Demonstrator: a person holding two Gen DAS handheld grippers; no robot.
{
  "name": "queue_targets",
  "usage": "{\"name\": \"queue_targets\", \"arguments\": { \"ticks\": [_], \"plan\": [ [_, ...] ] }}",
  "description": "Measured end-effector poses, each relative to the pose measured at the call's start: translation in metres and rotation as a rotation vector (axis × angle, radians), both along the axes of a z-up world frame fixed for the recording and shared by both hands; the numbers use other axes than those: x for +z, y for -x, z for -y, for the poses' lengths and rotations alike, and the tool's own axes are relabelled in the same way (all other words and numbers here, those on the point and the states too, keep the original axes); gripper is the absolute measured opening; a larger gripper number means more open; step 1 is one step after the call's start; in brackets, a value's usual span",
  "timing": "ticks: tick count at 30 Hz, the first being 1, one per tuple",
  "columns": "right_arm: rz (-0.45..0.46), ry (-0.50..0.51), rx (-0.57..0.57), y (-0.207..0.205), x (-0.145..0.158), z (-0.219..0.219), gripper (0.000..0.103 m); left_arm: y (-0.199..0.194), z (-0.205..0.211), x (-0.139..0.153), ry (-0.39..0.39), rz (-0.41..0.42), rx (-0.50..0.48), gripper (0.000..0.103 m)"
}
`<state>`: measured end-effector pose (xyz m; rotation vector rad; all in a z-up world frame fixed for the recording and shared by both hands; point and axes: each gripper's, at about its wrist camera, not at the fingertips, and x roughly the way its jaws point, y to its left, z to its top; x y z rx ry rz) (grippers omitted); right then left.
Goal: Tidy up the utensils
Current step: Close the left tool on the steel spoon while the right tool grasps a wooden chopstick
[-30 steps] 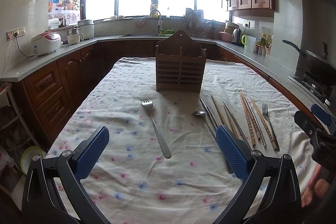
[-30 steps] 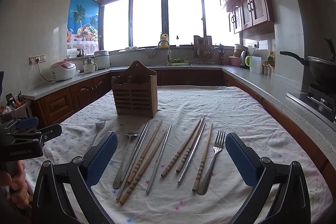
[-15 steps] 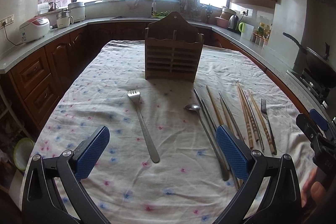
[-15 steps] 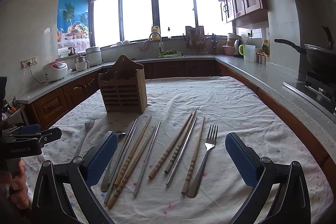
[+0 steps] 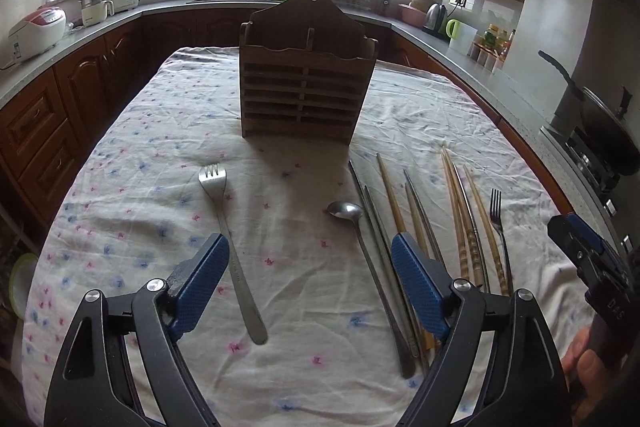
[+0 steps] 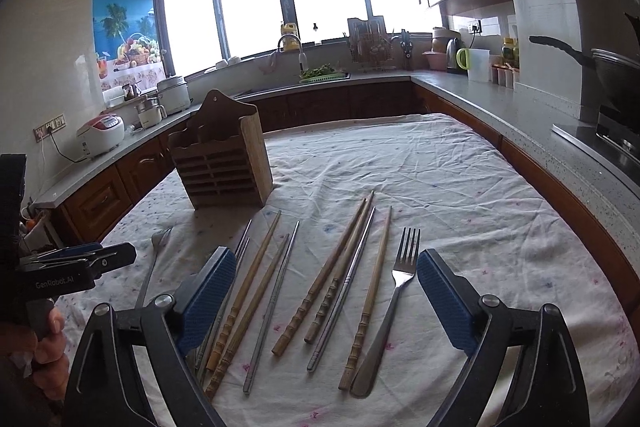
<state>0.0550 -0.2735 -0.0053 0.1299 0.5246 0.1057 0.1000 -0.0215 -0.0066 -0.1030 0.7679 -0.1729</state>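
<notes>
I am holding both hand-held grippers, left and right, apart and empty, lining up the lone fork; next I judge: clamping its handle for the wooden holder.

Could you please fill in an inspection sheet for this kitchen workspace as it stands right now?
Surface: floral tablecloth, wrinkled, covers the table.
Job's things: wooden utensil holder upright, compartments look empty; lone fork lies left; spoon, chopsticks and second fork lie in a row at right.
Clutter: nothing seen on the cloth.
Grippers: left gripper open, jaws wide, holding nothing; right gripper open above the chopsticks and second fork.
Cables: rice cooker cord runs to a wall socket.
Surroundings: counters, sink, kettle, wok on stove, bright windows.
</notes>
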Motion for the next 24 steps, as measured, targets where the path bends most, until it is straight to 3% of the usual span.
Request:
{"name": "queue_targets", "arguments": {
  "ticks": [4,11,16,19,24],
  "plan": [
    [-0.042,-0.027,0.016,-0.017,-0.003,0.0,0.072,-0.012,0.004,-0.004,0.012,-0.036,-0.02,0.076],
    [-0.136,-0.077,0.047,-0.048,-0.014,0.002,0.055,-0.034,0.015,-0.014,0.027,-0.1,-0.066,0.068],
    [-0.205,-0.088,0.023,-0.075,-0.023,0.014,0.038,-0.049,0.025,-0.023,0.036,-0.154,-0.103,0.056],
    [-0.237,-0.085,-0.006,-0.094,-0.028,0.023,0.033,-0.058,0.033,-0.029,0.039,-0.188,-0.126,0.046],
    [-0.3,-0.09,-0.043,-0.127,-0.039,0.038,0.026,-0.072,0.042,-0.037,0.047,-0.225,-0.152,0.04]
  ]
}}
